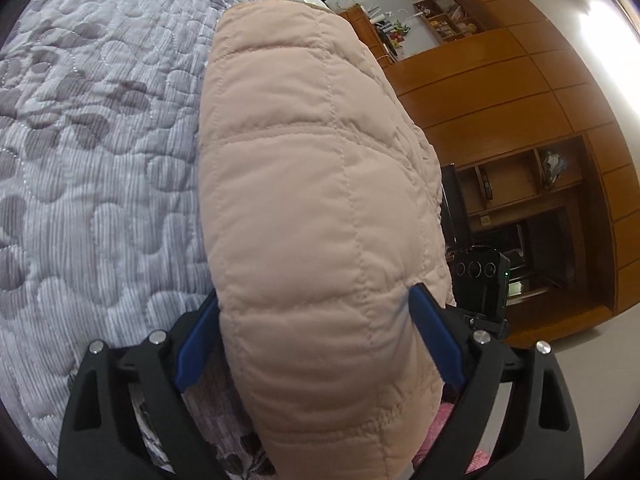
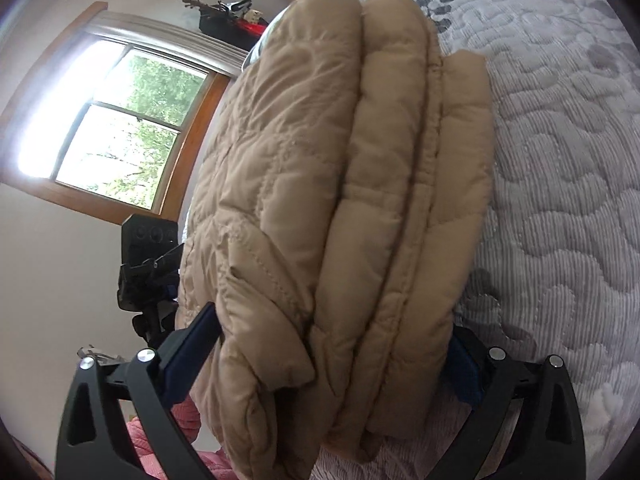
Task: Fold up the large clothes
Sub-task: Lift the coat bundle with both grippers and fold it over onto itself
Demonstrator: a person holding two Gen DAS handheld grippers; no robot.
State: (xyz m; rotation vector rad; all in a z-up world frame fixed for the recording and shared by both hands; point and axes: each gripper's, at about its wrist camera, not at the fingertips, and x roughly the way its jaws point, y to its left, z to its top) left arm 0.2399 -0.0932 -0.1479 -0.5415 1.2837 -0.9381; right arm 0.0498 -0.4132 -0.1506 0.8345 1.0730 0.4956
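Blue pads on my left gripper (image 1: 316, 334) stand wide on either side of the folded beige jacket (image 1: 316, 184). The right-hand pad presses a dent into the padding, while the other lies along the bundle's edge, so I judge this a loose hold on a thick bundle, not a firm pinch. My right gripper (image 2: 332, 356) is spread just as wide around the other end, where I can count the stacked quilted layers (image 2: 384, 184) lying edge on. Its pads are half buried in the fabric, so it seems to be gripping the whole stack.

Past the fingers, the jacket runs away from me as one puffy block. Whether it rests on the grey quilted bedspread (image 1: 100, 152) or hangs just above it, I cannot tell. Beyond that are the wooden cabinets (image 1: 520, 92) on one side and the window (image 2: 120, 120) on the other.

As I read it, the folding is nearly done and this is the setting-down step. Next I should lower both ends level, let the stack settle flat, then draw the fingers straight back so no layer slides out.
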